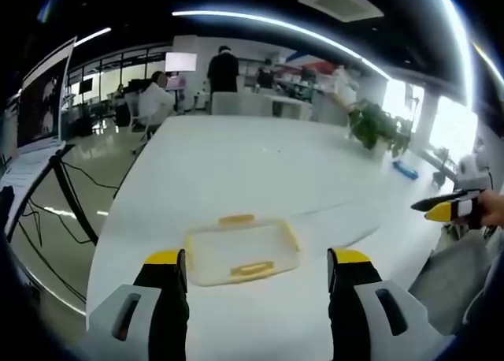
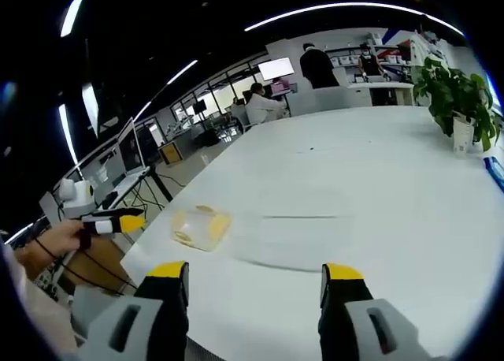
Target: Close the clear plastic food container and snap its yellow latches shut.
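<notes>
Both grippers — left [image 1: 256, 266], right [image 2: 253, 280] — gape apart above the table [image 1: 260, 164], container [image 1: 242, 251] ungrasped.

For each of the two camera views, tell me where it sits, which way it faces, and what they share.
Left gripper view: rides the left tool, facing down the white table at the clear container close ahead; the right tool and a hand enter from the right.
Right gripper view: rides the right tool, farther off, facing across the table; the left tool and hand show at left.
Shared: container, table, potted plant.
</notes>
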`<control>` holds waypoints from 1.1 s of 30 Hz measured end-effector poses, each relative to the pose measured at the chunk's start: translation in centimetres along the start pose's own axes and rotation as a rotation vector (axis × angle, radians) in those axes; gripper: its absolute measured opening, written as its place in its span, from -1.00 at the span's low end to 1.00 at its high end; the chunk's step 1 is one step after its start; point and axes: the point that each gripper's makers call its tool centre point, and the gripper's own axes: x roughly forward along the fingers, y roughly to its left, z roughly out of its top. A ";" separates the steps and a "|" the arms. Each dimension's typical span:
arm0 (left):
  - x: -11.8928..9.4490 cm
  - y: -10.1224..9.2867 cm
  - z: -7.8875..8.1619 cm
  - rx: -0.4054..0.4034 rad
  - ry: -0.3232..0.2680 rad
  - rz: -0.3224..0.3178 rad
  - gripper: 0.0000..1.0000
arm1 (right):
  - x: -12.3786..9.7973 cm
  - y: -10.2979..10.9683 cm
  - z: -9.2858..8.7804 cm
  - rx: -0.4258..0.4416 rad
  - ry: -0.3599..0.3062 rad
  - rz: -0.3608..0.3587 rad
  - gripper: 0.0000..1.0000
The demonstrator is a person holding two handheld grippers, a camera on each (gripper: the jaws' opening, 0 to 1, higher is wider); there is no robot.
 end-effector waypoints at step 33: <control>4.3 3.9 -1.4 -0.013 0.054 0.012 0.30 | 8.9 6.4 1.1 0.118 -0.011 0.168 0.10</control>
